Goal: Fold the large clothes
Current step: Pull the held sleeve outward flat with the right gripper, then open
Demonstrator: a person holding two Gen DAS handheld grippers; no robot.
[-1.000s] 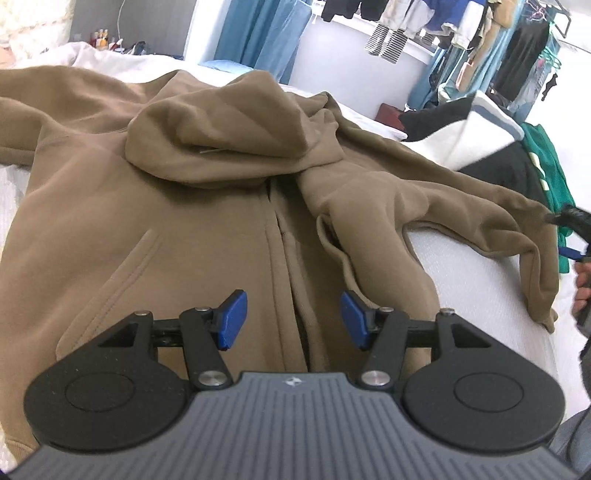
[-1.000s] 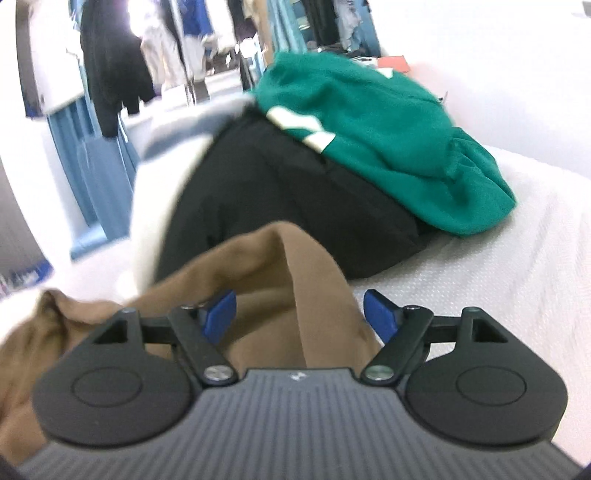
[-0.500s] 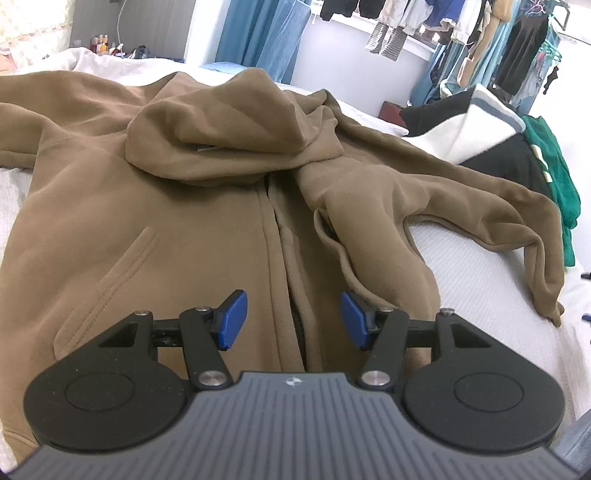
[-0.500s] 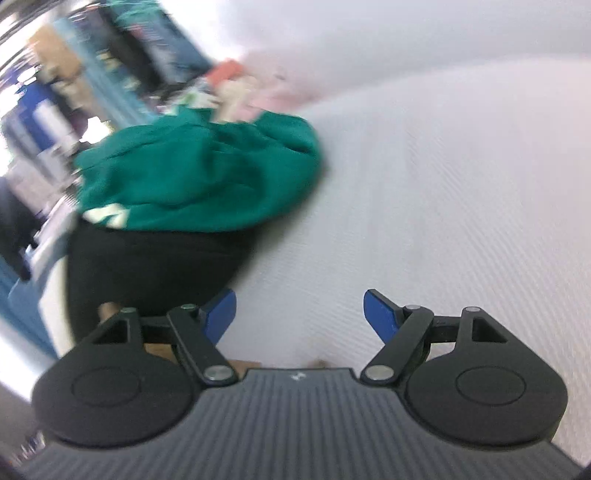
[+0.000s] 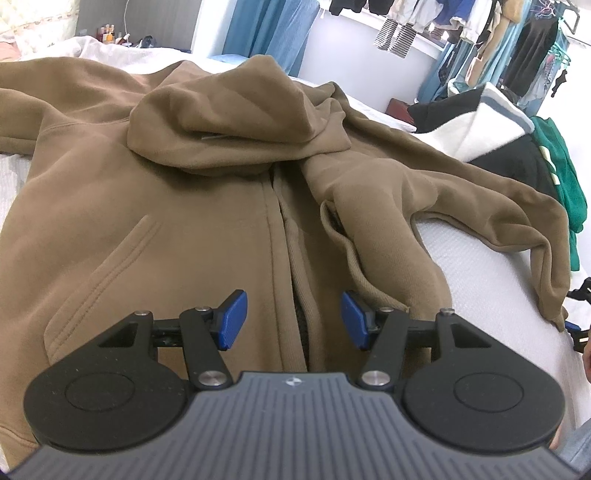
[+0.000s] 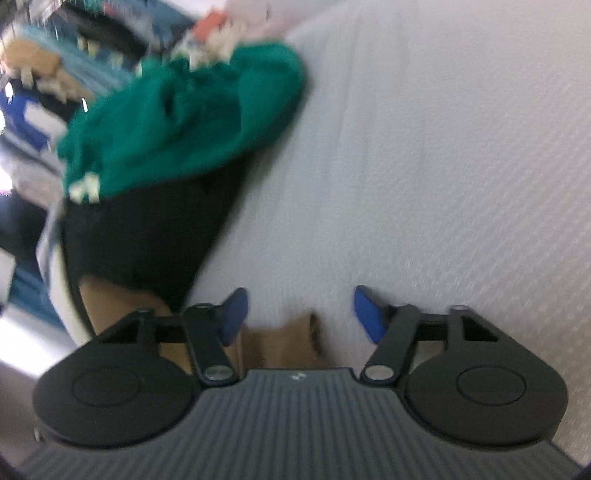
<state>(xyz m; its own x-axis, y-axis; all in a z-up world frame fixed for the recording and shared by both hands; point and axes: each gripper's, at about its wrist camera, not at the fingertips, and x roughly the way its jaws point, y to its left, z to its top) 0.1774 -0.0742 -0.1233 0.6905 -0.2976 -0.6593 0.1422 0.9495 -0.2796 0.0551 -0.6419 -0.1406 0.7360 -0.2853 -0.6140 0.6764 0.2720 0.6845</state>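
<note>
Brown zip hoodie (image 5: 155, 206) lying spread on bed (image 6: 424, 166), hood flopped over chest. Left tongs (image 5: 291, 317) spread, hovering over zipper, gripping nothing. Right tongs (image 6: 297, 314) closing around sleeve cuff (image 6: 288, 339), pads not yet pressing. Risk: pinching bedsheet with cuff, or cuff slipping out; blurred view hampering aim.

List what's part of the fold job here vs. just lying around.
In the job:
- brown hoodie, spread on the white bed
- its sleeve cuff, between the closing right claw pads
- left claw, open over the zipper

Lying about:
- green garment
- black garment
- hanging clothes
</note>
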